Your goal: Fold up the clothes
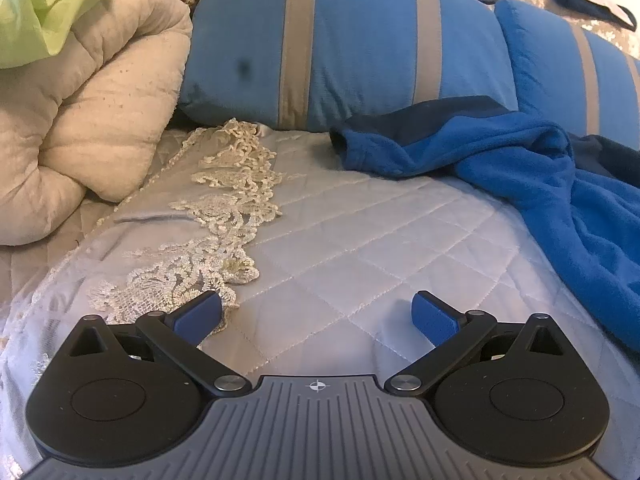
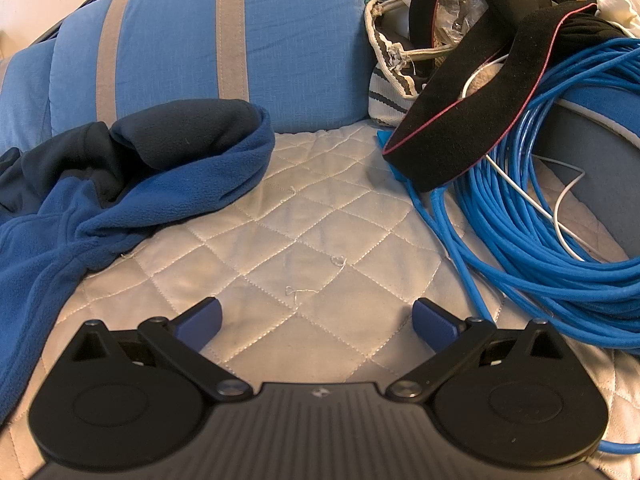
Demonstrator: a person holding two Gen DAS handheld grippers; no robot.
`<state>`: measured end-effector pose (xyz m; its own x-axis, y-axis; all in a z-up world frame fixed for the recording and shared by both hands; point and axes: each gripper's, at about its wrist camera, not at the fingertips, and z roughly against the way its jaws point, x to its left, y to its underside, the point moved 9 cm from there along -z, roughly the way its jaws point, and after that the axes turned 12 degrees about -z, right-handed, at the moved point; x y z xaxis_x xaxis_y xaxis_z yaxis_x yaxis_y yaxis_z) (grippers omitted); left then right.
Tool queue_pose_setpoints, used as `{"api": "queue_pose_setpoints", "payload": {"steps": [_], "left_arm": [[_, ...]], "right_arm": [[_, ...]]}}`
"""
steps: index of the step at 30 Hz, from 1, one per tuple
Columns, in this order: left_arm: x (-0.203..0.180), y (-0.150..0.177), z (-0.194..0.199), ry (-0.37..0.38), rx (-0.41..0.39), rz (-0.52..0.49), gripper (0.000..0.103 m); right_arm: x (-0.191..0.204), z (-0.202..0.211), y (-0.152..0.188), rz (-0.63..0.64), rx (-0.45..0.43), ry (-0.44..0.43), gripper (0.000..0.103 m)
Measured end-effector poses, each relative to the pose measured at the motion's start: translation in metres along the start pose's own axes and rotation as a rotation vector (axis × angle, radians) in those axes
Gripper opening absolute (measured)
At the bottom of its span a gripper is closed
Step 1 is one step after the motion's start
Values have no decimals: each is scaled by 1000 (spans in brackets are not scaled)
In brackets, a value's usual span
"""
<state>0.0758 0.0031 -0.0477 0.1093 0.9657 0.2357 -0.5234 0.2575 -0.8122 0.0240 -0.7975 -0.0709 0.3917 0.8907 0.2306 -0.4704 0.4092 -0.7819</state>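
Both grippers are hovering over the quilted bedspread, angled downward. The left gripper is holding its jaws spread wide with nothing between them, and the right gripper is doing the same. The blue fleece garment is lying crumpled on the bedspread, its dark navy-lined sleeve resting against the blue striped pillows. It is sitting to the right of the left gripper and to the left of the right one. A coil of blue cable is lying near the right gripper, with a black strap draping across it. A strip of lace trim is running along the bedspread ahead of the left gripper, beside a rolled cream comforter.
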Motion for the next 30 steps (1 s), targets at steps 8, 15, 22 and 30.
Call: {"api": "queue_pose_setpoints", "payload": {"steps": [8,15,22,30], "left_arm": [[2,-1,4,-18,1,-11,103],[-2,1,4,-31,-4,-3,103],[0,-3,2,-16,40,-3,103],[3,-6,0,-5,110,6,103]], "right_arm": [[2,-1,1,12,3,9,103],[-1,0,1,-1,3,0,103],[-1,4,2,-14,36,4,103],[2,6,2,-26,119,52,103]]}}
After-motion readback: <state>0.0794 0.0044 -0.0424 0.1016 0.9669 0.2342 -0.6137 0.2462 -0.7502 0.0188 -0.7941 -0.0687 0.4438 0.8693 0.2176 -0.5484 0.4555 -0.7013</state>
